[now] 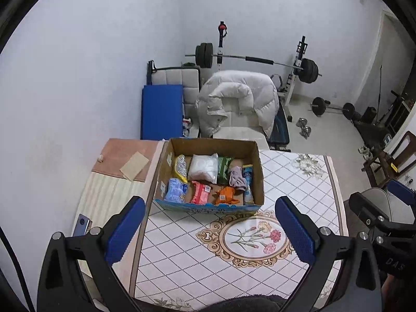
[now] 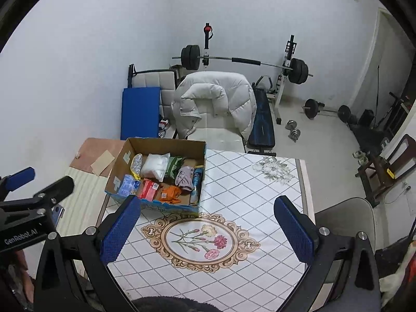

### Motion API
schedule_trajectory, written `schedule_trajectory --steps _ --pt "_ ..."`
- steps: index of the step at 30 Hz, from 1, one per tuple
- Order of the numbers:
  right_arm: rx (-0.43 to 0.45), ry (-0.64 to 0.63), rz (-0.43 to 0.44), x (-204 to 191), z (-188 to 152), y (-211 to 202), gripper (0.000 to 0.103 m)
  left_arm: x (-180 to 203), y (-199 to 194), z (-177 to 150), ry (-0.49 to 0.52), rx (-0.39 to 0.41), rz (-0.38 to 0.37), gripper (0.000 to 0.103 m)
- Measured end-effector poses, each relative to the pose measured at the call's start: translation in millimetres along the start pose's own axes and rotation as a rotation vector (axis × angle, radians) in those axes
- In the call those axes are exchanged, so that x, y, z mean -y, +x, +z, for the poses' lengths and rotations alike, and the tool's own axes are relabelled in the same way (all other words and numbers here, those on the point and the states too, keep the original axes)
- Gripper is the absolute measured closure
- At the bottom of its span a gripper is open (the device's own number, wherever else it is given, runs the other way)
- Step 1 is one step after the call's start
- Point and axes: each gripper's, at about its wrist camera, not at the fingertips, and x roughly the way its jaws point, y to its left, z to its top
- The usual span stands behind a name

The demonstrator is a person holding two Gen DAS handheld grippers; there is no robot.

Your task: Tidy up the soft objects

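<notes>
A cardboard box (image 1: 256, 161) stands on the table's far part and holds several soft packs: a white bag (image 1: 203, 167), a green pack (image 1: 224, 166), a pink cloth (image 1: 237, 178), an orange pack (image 1: 225, 195), a red pack (image 1: 200, 192), a blue pack (image 1: 174, 189). The box also shows in the right wrist view (image 2: 122, 165). My left gripper (image 1: 210, 227) is open and empty, held above the table in front of the box. My right gripper (image 2: 206, 227) is open and empty, to the right of the left one.
The table wears a white diamond-pattern cloth with a flower medallion (image 1: 245, 236). A chair with a white puffer jacket (image 1: 234, 98) stands behind the table. A barbell rack (image 1: 257, 61), dumbbells (image 1: 304, 127) and a blue mat (image 1: 161, 110) lie beyond. A grey chair (image 2: 345, 215) is at the right.
</notes>
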Motion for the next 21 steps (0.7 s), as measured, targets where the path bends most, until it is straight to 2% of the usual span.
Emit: schedule_trajectory --steps 4,7,10,21 --pt "0.002 0.006 -0.003 2 0 0 0.0 -6 1 0 -0.028 0.017 0.001 0.001" --pt "-0.007 0.01 -0.021 4 1 5 0.0 -8 6 -1 -0.03 0.033 0.045 0.0" --pt "-0.004 0.014 -0.058 3 2 11 0.0 -8 10 -3 -0.032 0.028 0.054 0.0" --pt "-0.001 0.025 -0.063 3 7 18 0.0 -9 15 -6 -0.021 0.026 0.08 0.0"
